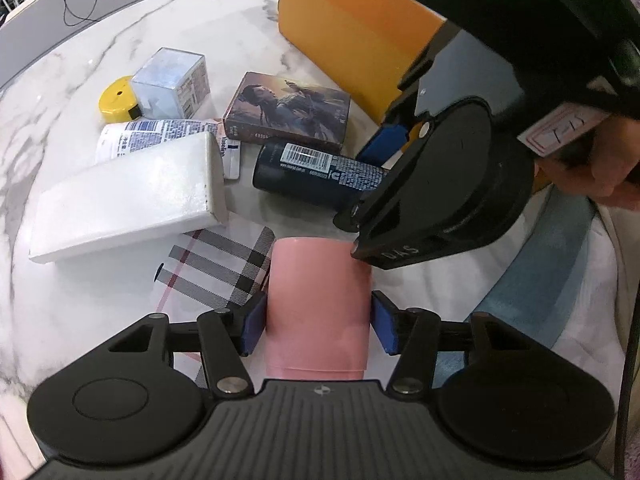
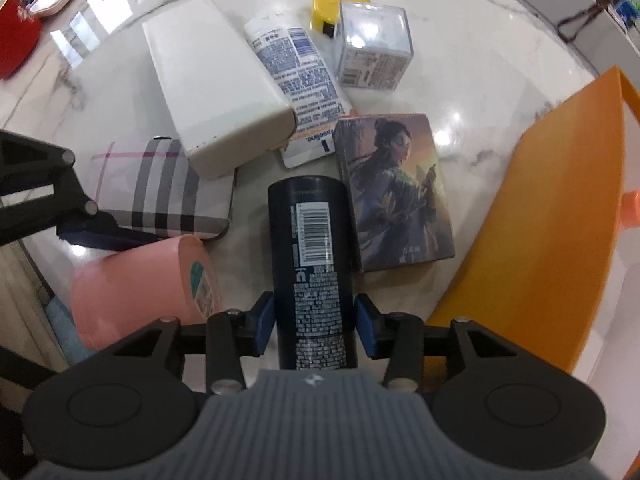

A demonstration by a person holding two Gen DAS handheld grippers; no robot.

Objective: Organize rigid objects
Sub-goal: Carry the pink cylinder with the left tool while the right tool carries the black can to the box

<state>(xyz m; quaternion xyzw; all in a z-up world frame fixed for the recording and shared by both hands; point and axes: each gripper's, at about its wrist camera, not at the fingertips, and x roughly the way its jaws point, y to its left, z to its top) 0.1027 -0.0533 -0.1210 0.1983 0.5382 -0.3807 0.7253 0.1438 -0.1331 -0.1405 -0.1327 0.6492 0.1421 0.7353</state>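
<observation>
My left gripper (image 1: 318, 322) is shut on a pink cup (image 1: 318, 304), its blue pads against both sides. The cup also shows in the right wrist view (image 2: 132, 292), lying on its side. My right gripper (image 2: 316, 326) is shut on a dark blue spray can (image 2: 310, 248), which lies on the marble table (image 2: 460, 60). In the left wrist view the can (image 1: 316, 174) lies beyond the cup, with the right gripper's body (image 1: 448, 184) over its end.
An orange box (image 2: 532, 240) stands at the right. An illustrated card box (image 2: 396, 192), a white box (image 2: 216, 84), a plaid case (image 2: 160, 188), a white tube (image 2: 296, 68), a clear cube box (image 2: 374, 44) and a yellow tape measure (image 2: 326, 8) crowd the table.
</observation>
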